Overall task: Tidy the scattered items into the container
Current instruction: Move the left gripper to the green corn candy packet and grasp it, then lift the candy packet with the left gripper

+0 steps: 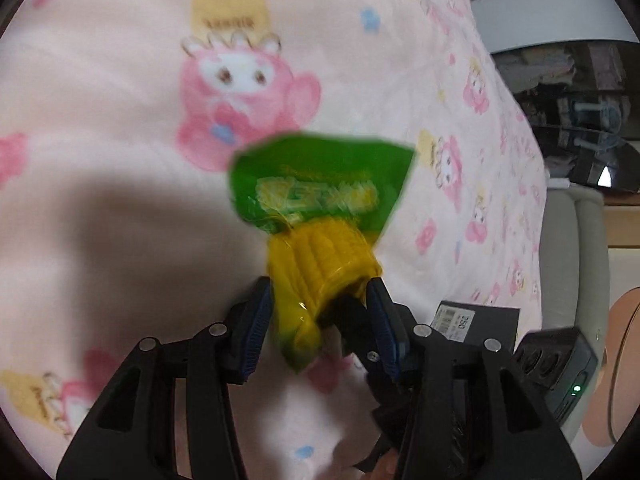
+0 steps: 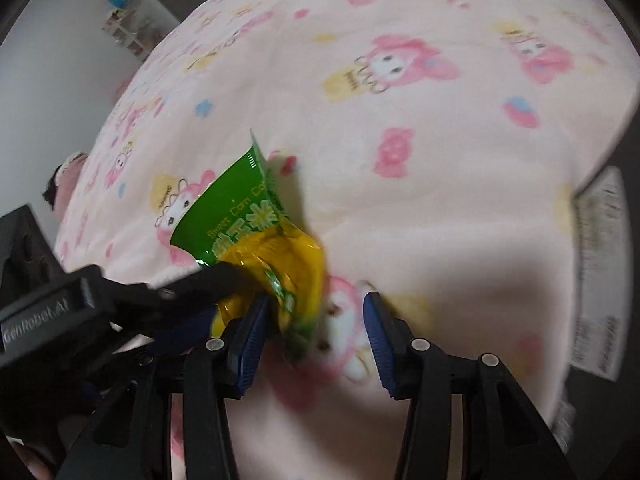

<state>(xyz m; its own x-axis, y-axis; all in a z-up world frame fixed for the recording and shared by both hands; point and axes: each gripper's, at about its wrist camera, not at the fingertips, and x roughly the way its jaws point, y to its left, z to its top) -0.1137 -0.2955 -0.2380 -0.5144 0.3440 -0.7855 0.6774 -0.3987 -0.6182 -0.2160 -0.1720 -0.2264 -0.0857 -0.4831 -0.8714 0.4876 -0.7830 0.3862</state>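
Fingers, left gripper [image 1: 320,300]: you are clamping both blue pads against the yellow lower body of the sweet corn packet [image 1: 320,216], so the jaws are standing at a middling width, filled by the cob.

Fingers, right gripper [image 2: 314,320]: you are holding these apart and gripping nothing; only the packet's crinkled bottom tail is hanging near the left-hand pad, and whether it is touching that pad cannot be told through the blur.

Item, sweet corn packet [image 2: 256,232]: you are carrying a vacuum-packed cob, green printed top, yellow below. It is likely handling as firm and fairly weighty in the middle, with glossy, slippery film and floppy sealed ends. Take it across the ribbed cob, not by the flaps.

Position: it is sticking out forward from the left gripper's fingers, green end farthest away, raised over the pink cartoon-print blanket [image 1: 120,100].

Surroundings: a dark box with a barcode label [image 1: 476,320] is lying at the blanket's edge; whether it is the container cannot be told.
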